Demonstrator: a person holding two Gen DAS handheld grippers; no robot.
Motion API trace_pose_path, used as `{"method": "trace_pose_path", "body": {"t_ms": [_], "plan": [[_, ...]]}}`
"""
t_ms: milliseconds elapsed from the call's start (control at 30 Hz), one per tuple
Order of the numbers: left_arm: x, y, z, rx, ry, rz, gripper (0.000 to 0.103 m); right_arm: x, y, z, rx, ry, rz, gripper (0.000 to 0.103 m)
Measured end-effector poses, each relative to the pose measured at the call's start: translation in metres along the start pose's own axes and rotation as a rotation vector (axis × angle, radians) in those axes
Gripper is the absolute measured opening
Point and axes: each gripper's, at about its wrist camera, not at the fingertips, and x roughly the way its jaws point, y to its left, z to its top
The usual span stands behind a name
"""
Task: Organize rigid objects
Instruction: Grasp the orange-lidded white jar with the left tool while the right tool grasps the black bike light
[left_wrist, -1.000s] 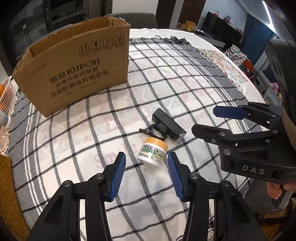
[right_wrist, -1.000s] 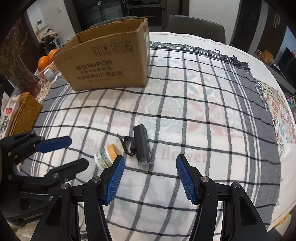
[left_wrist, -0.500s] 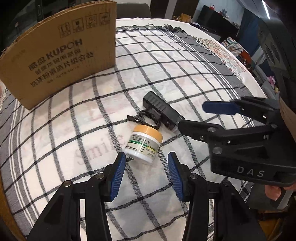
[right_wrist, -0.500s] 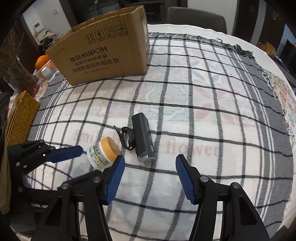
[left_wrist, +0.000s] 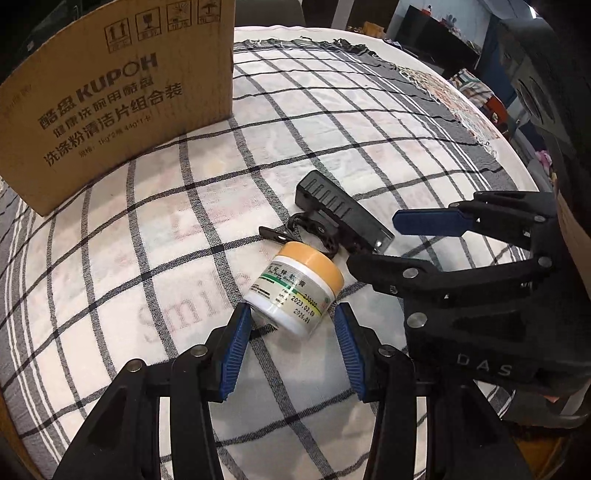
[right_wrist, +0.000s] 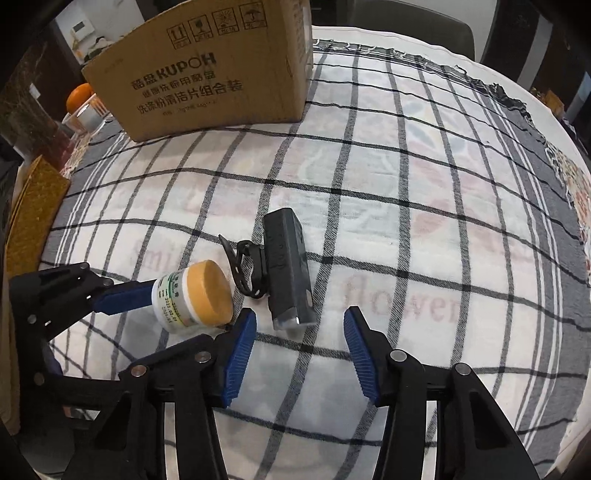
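Both tongs lower; left gripper (left_wrist: 291, 325) brackets jar (left_wrist: 295, 291) ungripped; right gripper (right_wrist: 299, 328) closing, empty.

Even indoor light, sharp focus centrally; strong fisheye bending curves the tablecloth (left_wrist: 332, 122) grid, and corners go black from ten to two o'clock.

A small white plastic jar with an orange lid (left_wrist: 295, 288) lies tipped mid-frame, just beside a black oblong bike light with strap (right_wrist: 287, 269); brown cardboard box (left_wrist: 110, 96) stands upper left.
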Motion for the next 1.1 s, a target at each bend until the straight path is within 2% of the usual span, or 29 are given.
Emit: {"method": "trace_pose_path", "body": {"t_ms": [300,433,867,1100], "plan": [[0.007,0.003,0.008,0.025,-0.010,-0.018,0.046,0.011,0.000,0.006,0.018,0.017,0.005,0.040],[0.008,0.004,0.009,0.025,-0.010,-0.028,0.048,0.014,-0.001,0.006,0.025,0.016,0.022,0.028],[0.005,-0.004,0.012,-0.022,-0.019,-0.010,0.057,-0.003,-0.018,-0.005,0.022,-0.006,-0.006,0.027],[0.013,-0.003,0.021,-0.096,-0.032,0.026,0.055,-0.013,-0.036,-0.004,0.054,-0.031,-0.015,0.026]]}}
